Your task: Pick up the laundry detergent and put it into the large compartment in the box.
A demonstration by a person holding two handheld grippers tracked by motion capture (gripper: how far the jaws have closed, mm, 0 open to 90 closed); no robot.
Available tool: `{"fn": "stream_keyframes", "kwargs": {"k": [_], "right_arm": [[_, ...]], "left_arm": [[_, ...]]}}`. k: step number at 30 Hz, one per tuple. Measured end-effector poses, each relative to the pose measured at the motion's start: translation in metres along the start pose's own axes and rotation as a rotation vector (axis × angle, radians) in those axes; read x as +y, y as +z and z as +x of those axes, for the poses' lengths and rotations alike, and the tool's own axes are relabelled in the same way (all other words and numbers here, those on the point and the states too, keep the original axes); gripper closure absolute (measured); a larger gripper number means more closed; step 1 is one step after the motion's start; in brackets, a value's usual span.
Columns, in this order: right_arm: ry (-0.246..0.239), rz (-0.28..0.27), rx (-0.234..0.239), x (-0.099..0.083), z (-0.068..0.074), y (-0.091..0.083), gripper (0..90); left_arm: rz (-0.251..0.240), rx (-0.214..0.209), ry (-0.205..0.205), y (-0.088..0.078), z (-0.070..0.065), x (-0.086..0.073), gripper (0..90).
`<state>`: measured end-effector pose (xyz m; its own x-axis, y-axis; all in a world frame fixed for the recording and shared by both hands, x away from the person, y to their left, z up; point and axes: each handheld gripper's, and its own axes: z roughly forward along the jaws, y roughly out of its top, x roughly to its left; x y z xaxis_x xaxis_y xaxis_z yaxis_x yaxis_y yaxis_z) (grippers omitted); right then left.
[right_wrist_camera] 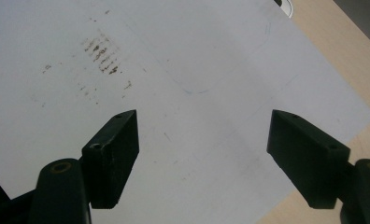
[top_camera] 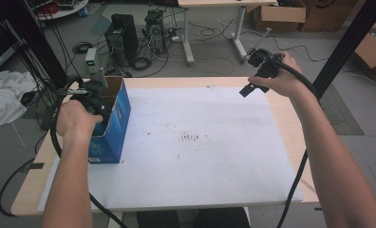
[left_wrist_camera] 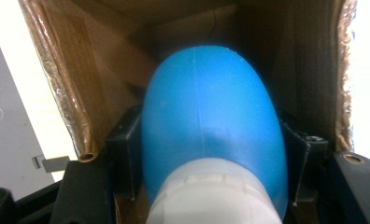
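Observation:
A blue cardboard box (top_camera: 114,124) stands open-topped on the left of the table. My left gripper (top_camera: 98,98) reaches down into it. In the left gripper view the left gripper (left_wrist_camera: 211,140) is shut on a smooth blue rounded object (left_wrist_camera: 211,112) with a white ribbed collar at its near end. Brown inner walls of the box (left_wrist_camera: 290,56) surround the object. My right gripper (top_camera: 249,89) hangs above the far right of the table. Its jaws stand wide apart in the right gripper view, with nothing in the right gripper (right_wrist_camera: 204,140).
A white sheet (top_camera: 200,166) covers most of the wooden table (top_camera: 290,123) and bears small brown stains (top_camera: 191,137) near its middle. Beyond the far edge are computer cases (top_camera: 122,35), cables, a desk leg (top_camera: 188,42) and cardboard boxes (top_camera: 278,14).

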<state>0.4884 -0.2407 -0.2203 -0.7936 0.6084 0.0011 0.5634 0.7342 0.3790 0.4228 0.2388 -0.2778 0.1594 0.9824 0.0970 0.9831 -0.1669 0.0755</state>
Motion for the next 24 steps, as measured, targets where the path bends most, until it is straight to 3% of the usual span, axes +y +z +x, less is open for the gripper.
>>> {"fn": "stream_keyframes", "kwargs": {"k": [24], "right_arm": [[0.002, 0.006, -0.002, -0.0001, 0.0011, 0.0012, 25.2]], "left_arm": [[-0.009, 0.002, 0.007, 0.0008, -0.0016, -0.0014, 36.6]]}}
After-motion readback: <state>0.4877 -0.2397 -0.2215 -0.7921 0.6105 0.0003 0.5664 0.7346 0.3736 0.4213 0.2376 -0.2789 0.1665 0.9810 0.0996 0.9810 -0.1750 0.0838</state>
